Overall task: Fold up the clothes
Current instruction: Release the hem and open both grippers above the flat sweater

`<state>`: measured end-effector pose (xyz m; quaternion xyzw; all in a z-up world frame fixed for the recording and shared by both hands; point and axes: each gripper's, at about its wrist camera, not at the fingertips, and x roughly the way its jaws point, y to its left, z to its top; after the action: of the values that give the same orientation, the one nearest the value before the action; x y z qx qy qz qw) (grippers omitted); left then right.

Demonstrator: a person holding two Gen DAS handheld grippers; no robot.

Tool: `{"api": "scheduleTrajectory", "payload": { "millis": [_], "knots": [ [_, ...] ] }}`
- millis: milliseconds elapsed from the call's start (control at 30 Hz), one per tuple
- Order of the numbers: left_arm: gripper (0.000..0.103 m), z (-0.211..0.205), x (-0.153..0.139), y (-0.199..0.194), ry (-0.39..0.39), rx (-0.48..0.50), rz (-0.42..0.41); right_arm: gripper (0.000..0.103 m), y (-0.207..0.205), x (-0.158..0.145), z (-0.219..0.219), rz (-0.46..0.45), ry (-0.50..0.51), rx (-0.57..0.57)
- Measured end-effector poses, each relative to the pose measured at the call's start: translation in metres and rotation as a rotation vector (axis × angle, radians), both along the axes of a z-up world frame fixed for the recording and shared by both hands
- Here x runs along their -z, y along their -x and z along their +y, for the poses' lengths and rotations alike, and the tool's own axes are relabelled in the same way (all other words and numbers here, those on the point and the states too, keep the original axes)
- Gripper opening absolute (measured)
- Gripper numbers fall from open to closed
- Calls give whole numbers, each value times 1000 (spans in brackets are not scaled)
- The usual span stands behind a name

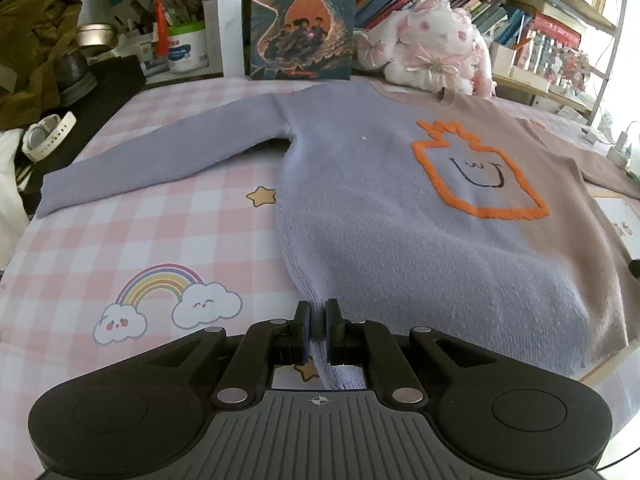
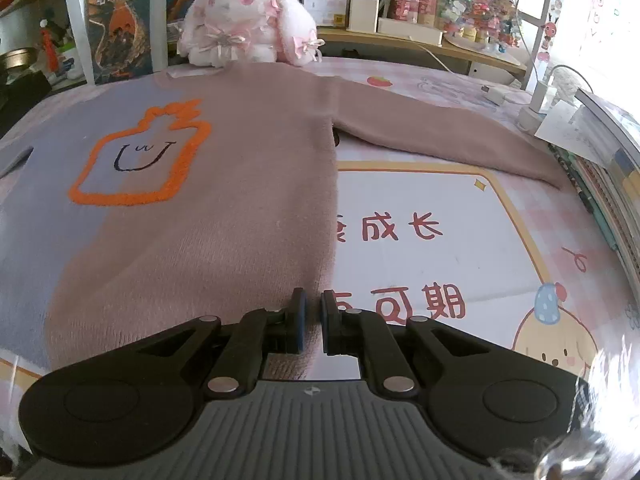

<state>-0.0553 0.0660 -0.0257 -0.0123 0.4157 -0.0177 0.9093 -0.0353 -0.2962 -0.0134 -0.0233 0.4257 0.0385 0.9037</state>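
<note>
- The left gripper (image 1: pixel 318 330) is pinching the lilac bottom corner of a two-tone sweater (image 1: pixel 400 220), its jaws nearly together with the ribbed hem running between the pads.
- The right gripper (image 2: pixel 313 326) is sitting at the opposite, brown bottom corner, jaws drawn almost closed; brown knit is showing in the narrow gap, so it appears to be clamping the hem there.
- The sweater is lying face up and fully spread on a pink checked bed cover (image 1: pixel 160 232), its orange outline motif (image 1: pixel 480 176) uppermost.
- Both sleeves are stretching outward: the lilac sleeve (image 1: pixel 160 152) on one side, the brown sleeve (image 2: pixel 440 132) on the other, neither tucked in.
- No fold is showing yet; judging by the flat garment, the work is only beginning, with sleeves and body all left to fold.
- Beyond the collar, a plush rabbit (image 2: pixel 244 20) and an upright book (image 1: pixel 302 20) are standing against crowded shelves.
</note>
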Motion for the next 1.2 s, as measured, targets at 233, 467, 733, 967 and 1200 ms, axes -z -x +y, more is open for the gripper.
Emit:
{"api": "scheduleTrajectory", "payload": {
  "millis": [233, 467, 733, 967, 1200],
  "knots": [
    [7, -18, -5, 4, -73, -49, 4, 9, 2, 1, 0, -10, 9, -41],
    [24, -49, -32, 26, -84, -120, -100, 28, -1, 0, -14, -1, -32, -3],
    [35, -83, -39, 42, -52, -164, -128, 44, 6, -2, -31, -17, -77, 18],
    [55, -102, -33, 50, -56, -210, -118, 71, 23, -6, -33, -74, -78, -9],
    [64, -130, -23, 49, -147, -143, -102, 92, 26, -4, -26, -97, -34, -36]
  ]
}}
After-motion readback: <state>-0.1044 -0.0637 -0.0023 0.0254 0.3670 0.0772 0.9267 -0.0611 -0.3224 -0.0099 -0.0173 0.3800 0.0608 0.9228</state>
